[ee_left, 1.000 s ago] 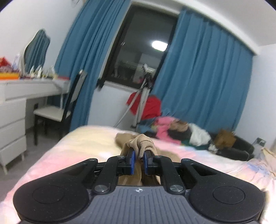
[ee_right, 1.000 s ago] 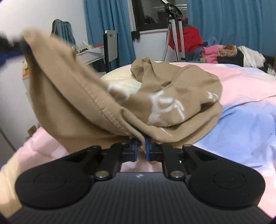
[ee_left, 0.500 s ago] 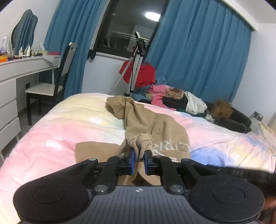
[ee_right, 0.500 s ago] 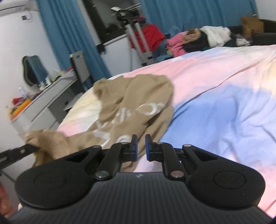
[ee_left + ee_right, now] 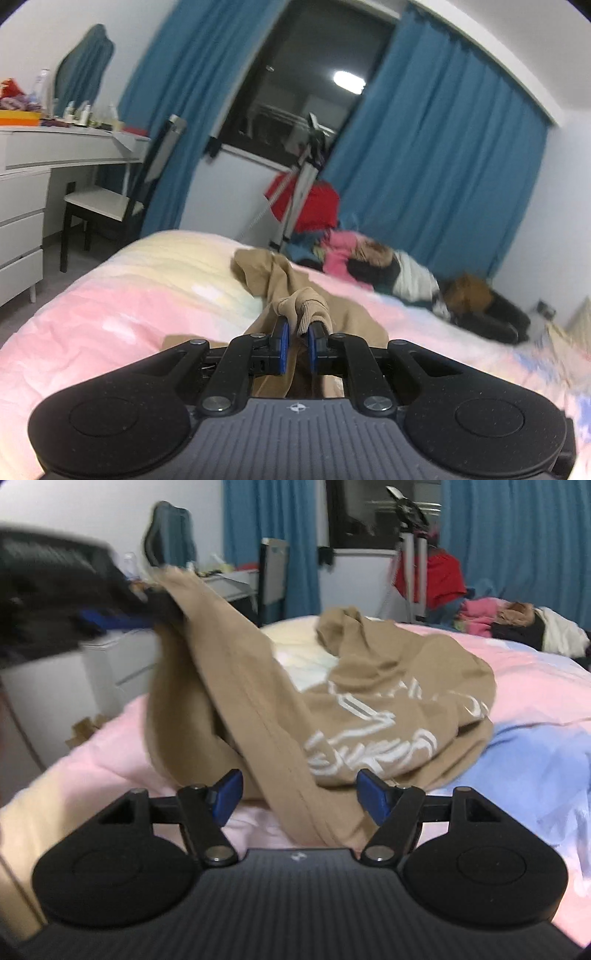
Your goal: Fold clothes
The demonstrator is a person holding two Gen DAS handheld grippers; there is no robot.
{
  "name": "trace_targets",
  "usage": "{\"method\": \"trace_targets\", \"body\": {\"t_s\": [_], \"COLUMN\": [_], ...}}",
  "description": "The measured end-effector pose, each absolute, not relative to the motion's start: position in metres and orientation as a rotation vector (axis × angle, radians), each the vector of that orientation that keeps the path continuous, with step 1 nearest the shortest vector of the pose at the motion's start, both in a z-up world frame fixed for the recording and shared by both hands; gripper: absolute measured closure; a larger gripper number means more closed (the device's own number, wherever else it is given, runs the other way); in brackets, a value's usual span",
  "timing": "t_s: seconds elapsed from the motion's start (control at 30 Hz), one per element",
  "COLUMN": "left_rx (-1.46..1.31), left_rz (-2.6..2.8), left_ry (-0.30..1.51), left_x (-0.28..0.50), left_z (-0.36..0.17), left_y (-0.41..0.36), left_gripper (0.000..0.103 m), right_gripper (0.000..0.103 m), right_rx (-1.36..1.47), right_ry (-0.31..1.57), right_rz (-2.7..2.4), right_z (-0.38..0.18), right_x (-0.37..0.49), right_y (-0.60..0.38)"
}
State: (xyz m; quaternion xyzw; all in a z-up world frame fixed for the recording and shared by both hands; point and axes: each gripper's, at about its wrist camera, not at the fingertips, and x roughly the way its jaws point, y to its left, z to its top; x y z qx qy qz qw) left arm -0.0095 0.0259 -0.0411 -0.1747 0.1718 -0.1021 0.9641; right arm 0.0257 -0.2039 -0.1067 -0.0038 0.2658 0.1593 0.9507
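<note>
A tan sweatshirt point(image 5: 373, 716) with white lettering lies bunched on the pastel bed point(image 5: 535, 686). My left gripper point(image 5: 297, 334) is shut on its ribbed cuff point(image 5: 308, 308) and holds the sleeve up off the bed; that gripper also shows blurred in the right wrist view point(image 5: 122, 618) at the upper left. The sleeve hangs down between the fingers of my right gripper point(image 5: 299, 794), which is open wide around it and not pinching it.
A white dresser point(image 5: 22, 192) and a black chair point(image 5: 122, 199) stand left of the bed. A tripod point(image 5: 299, 184) and a pile of clothes point(image 5: 373, 258) sit beyond the bed's far end, before blue curtains point(image 5: 424, 166).
My right gripper was shut on the sweatshirt, came away shut and empty, and now stands open around the sleeve. My left gripper dropped, then lifted the cuff again.
</note>
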Motion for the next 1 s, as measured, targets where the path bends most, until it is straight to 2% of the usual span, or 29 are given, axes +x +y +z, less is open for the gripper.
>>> {"method": "trace_targets", "body": {"t_s": [0.1, 0.37, 0.57, 0.67, 0.87, 1.0], "left_rx": [-0.355, -0.36, -0.337, -0.359, -0.391, -0.363], "left_rz": [-0.186, -0.207, -0.194, -0.178, -0.202, -0.223], "left_ry": [0.333, 0.289, 0.235, 0.202, 0.142, 0.149], "left_x": [-0.013, -0.019, -0.025, -0.028, -0.038, -0.04], "left_z": [-0.037, -0.029, -0.026, -0.022, -0.014, -0.013], "left_y": [0.034, 0.039, 0.038, 0.044, 0.052, 0.045], "left_gripper": [0.091, 0.092, 0.092, 0.092, 0.092, 0.092], "right_gripper": [0.033, 0.031, 0.033, 0.033, 0.032, 0.03], "right_rx": [0.066, 0.358, 0.325, 0.257, 0.336, 0.374], "right_ry": [0.495, 0.582, 0.787, 0.742, 0.354, 0.492], "right_rz": [0.224, 0.082, 0.08, 0.004, -0.167, -0.084], "right_z": [-0.1, -0.102, -0.135, -0.13, -0.087, -0.101], "right_x": [0.027, 0.032, 0.052, 0.044, 0.01, 0.029], "right_y": [-0.221, -0.28, -0.269, -0.266, -0.293, -0.295]}}
